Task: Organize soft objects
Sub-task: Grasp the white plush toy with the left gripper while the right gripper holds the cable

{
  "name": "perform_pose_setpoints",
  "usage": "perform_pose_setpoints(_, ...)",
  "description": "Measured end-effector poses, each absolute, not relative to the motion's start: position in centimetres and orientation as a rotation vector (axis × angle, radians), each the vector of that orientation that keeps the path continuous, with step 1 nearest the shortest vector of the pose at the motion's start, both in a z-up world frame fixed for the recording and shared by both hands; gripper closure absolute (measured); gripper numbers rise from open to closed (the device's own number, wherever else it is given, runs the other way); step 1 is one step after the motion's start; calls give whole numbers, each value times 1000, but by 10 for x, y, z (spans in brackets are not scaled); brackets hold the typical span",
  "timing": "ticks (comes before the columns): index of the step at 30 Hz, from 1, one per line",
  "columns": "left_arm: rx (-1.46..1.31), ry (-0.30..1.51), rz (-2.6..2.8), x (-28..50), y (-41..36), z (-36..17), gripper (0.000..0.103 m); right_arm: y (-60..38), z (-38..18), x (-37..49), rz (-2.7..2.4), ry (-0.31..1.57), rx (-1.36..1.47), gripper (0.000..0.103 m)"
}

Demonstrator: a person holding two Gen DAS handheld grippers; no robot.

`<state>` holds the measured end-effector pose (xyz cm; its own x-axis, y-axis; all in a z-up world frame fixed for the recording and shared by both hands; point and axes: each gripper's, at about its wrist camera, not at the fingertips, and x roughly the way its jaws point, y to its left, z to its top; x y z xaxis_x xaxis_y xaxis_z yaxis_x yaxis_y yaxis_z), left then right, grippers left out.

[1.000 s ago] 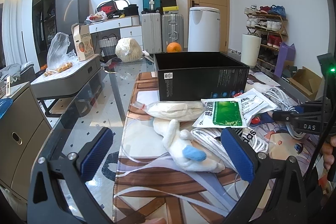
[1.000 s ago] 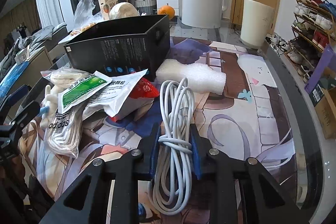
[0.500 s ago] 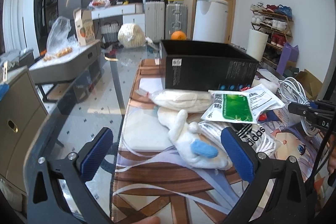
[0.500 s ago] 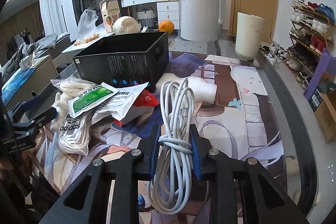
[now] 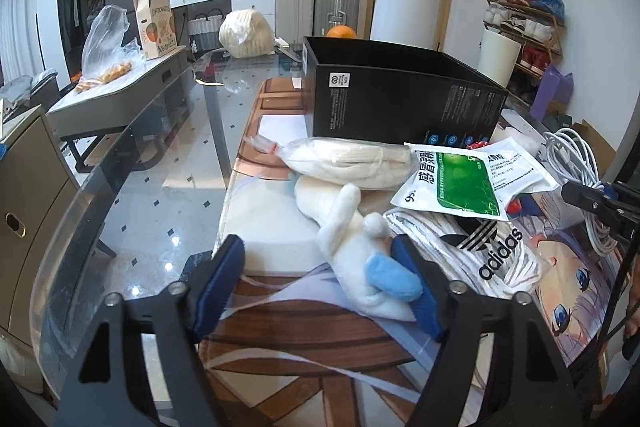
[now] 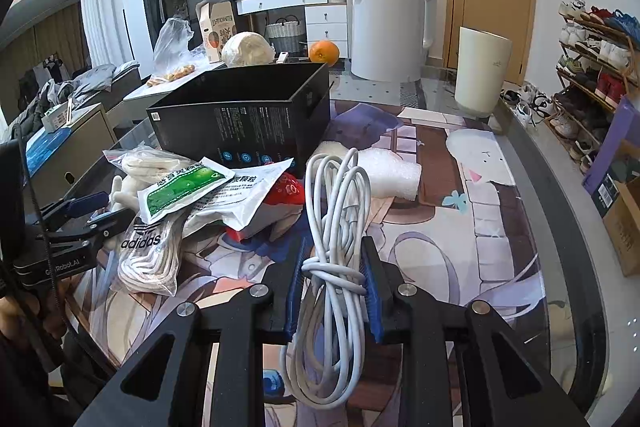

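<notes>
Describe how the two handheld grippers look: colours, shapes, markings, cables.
Both are black angular frames with triangular cut-outs and silver bolts, carrying blue ribbed pads. The left gripper bears pale lettering on its body and a thin black cable. The right gripper looks the same.

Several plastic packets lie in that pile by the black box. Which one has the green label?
The white sachet with the green panel, lying on top of the pile. The clear bag beside it holds pale cloth, and the adidas bag beneath it shows black lettering.
</notes>
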<state>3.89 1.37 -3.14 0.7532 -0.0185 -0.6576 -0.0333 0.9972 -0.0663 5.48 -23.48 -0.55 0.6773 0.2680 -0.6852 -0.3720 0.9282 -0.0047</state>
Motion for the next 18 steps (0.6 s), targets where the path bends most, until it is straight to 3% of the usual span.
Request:
perform_pose_setpoints(2,-70,719,-5,38,12,-31,43,-234,-5,54,365,747,-153,77)
perform_pose_setpoints(6,-55,718,-68,36,5,-28,72,-230,-6,53,373,747,-162,77)
perform_pose_setpoints(18,-73,659,-82,22,13,-16,78,-225,3,46,396,704,-165,77)
